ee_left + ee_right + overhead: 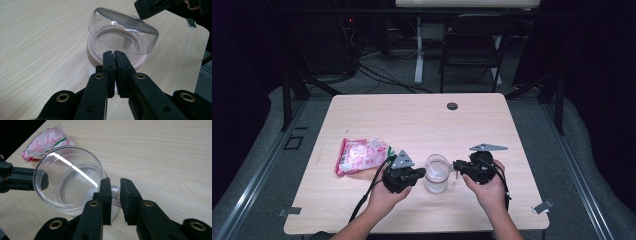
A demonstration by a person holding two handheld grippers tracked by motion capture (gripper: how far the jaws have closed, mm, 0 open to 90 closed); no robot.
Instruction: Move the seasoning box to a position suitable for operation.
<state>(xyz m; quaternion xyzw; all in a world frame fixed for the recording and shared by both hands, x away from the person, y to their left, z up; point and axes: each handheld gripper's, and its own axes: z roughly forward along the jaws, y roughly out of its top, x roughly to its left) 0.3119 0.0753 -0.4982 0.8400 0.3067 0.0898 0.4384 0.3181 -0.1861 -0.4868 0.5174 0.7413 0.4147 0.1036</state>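
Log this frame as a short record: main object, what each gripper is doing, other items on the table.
main object: clear glass mug, upright on the wooden table
left gripper: fingers shut on the mug's near rim
right gripper: fingers slightly apart, astride the mug's handle; contact unclear
other items: pink snack packet left of the mug; small dark disc near the far edge

A clear cup (436,173) stands near the worktop's (412,120) front edge, between two grippers — the left gripper (414,175) at its left side, the right gripper (459,166) at its right. A pink packet (361,155) lies left — beside the left gripper.
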